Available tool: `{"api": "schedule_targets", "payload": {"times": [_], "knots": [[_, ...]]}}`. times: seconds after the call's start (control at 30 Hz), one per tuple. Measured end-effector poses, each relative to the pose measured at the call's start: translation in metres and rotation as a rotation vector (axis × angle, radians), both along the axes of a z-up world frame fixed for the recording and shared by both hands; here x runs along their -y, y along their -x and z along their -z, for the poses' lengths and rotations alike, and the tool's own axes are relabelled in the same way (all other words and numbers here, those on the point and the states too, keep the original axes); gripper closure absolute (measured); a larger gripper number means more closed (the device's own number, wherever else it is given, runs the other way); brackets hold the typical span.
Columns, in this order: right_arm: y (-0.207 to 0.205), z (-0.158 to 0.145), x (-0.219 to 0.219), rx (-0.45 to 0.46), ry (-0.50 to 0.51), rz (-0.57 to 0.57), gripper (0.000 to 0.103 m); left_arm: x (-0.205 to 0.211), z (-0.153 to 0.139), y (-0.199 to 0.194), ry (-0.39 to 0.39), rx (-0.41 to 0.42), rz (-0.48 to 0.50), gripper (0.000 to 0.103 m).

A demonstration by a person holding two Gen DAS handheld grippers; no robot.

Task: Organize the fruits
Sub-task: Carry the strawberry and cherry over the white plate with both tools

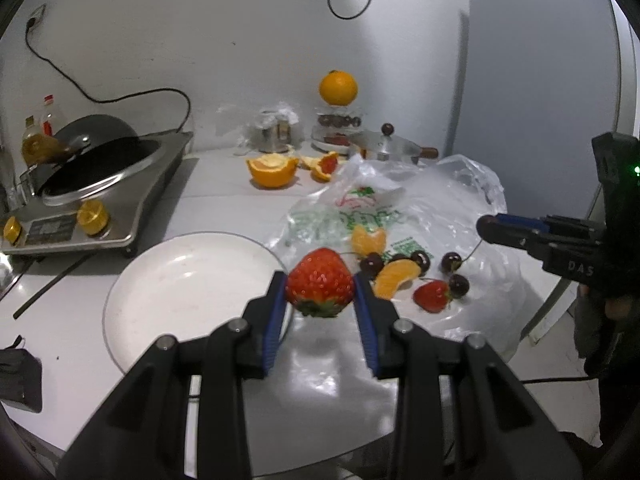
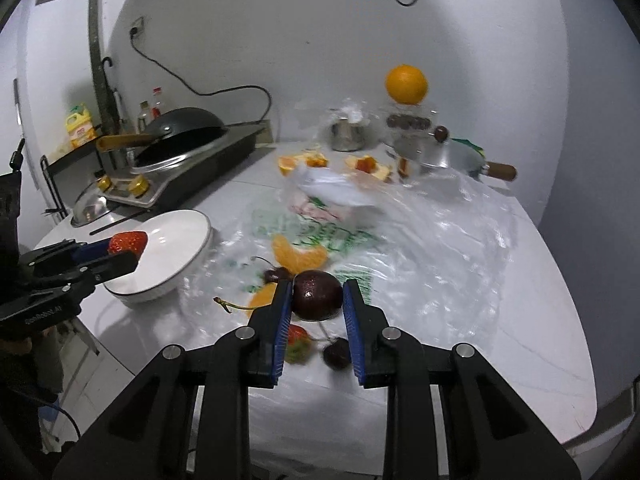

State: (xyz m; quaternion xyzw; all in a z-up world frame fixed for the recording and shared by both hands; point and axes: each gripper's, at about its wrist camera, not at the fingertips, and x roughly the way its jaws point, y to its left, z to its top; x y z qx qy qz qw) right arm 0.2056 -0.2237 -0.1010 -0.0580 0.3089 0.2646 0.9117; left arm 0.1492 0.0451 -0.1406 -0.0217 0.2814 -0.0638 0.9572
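My left gripper (image 1: 320, 284) is shut on a red strawberry (image 1: 320, 280) and holds it just right of a white plate (image 1: 160, 280); the strawberry also shows in the right wrist view (image 2: 128, 241) beside the plate (image 2: 176, 240). My right gripper (image 2: 316, 296) is shut on a dark cherry (image 2: 317, 295) above the clear plastic bag (image 2: 420, 248). On the bag lie orange segments (image 1: 396, 278), several cherries (image 1: 420, 260) and a second strawberry (image 1: 432, 295). The right gripper also shows in the left wrist view (image 1: 486, 229).
An induction cooker with a black wok (image 1: 96, 168) stands at the left. Orange peels (image 1: 272, 168), a metal pot with a lid (image 1: 392, 150), a steel cup (image 1: 274, 132) and a whole orange (image 1: 338, 87) on a jar stand at the back. The table edge is at the right.
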Motion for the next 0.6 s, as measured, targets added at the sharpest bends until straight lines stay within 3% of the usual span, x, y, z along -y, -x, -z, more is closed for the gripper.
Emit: {"api": "schedule_targets", "payload": {"times": [0.6], "knots": [[0.006,0.003,-0.093,-0.020,0.018,-0.164,0.075,-0.064,0.039,0.007,-0.003,-0.053,-0.123,0.069]]}}
